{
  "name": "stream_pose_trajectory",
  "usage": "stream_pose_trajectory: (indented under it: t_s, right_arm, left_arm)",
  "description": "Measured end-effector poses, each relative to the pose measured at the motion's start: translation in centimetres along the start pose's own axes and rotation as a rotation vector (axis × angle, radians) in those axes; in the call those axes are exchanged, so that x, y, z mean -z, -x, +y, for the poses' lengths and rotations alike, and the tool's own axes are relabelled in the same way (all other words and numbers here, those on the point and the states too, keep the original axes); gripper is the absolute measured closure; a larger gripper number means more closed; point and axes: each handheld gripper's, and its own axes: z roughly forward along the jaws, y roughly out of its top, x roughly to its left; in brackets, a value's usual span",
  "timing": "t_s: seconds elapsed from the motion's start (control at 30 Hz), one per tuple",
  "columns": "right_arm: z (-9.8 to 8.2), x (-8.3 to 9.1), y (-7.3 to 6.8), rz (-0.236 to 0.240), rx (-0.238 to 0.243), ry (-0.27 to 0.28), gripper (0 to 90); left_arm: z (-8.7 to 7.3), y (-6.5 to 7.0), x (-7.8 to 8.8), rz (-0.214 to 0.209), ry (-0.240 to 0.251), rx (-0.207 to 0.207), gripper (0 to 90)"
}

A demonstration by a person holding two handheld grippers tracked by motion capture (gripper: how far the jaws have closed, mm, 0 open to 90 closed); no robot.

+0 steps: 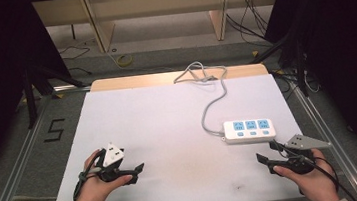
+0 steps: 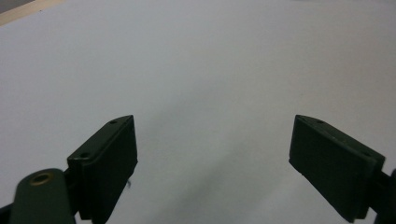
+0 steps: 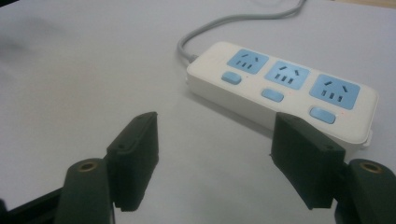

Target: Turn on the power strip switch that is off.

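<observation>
A white power strip point(image 1: 249, 130) with three blue sockets and three blue buttons lies on the right half of the white table point(image 1: 168, 116); its grey cable point(image 1: 212, 104) runs to the far edge. My right gripper point(image 1: 269, 155) rests near the front right edge, just in front of the strip, jaws open and empty. In the right gripper view the power strip point(image 3: 280, 86) lies just beyond my right gripper point(image 3: 215, 154), partly behind the right jaw. My left gripper point(image 1: 138, 171) sits at the front left, open, with nothing between its jaws. The left gripper point(image 2: 212, 158) faces bare table.
The cable coils point(image 1: 199, 73) at the table's far edge. A metal frame rail point(image 1: 320, 126) borders the table on the right. The floor on the left bears a marked "5" point(image 1: 54, 129). Wooden furniture legs point(image 1: 101, 28) stand beyond the table.
</observation>
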Motion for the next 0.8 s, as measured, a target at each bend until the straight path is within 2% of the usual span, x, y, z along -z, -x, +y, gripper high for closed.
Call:
stream_pose_trajectory:
  t_s: [0.13, 0.17, 0.37, 0.5, 0.8]
  right_arm:
    - [0.2, 0.0, 0.0, -0.011, -0.002, -0.004, 39.4]
    - [0.4, 0.0, -0.1, -0.019, -0.001, -0.015, 46.5]
    - [1.4, 0.1, -0.2, -0.055, 0.007, -0.032, 75.6]
    - [1.9, 0.0, 0.0, -0.077, 0.008, -0.037, 89.7]
    - [3.0, -0.6, 0.0, -0.071, -0.001, -0.085, 90.0]
  left_arm:
    - [0.0, 0.0, 0.0, -0.001, -0.002, 0.004, 14.8]
    - [0.0, 0.0, 0.0, -0.004, 0.0, 0.009, 14.8]
    - [0.0, 0.0, -0.1, -0.004, -0.003, 0.011, 14.8]
    - [0.0, 0.0, -0.1, -0.004, -0.002, 0.012, 14.8]
    - [0.0, 0.0, -0.1, -0.005, -0.004, 0.004, 14.8]
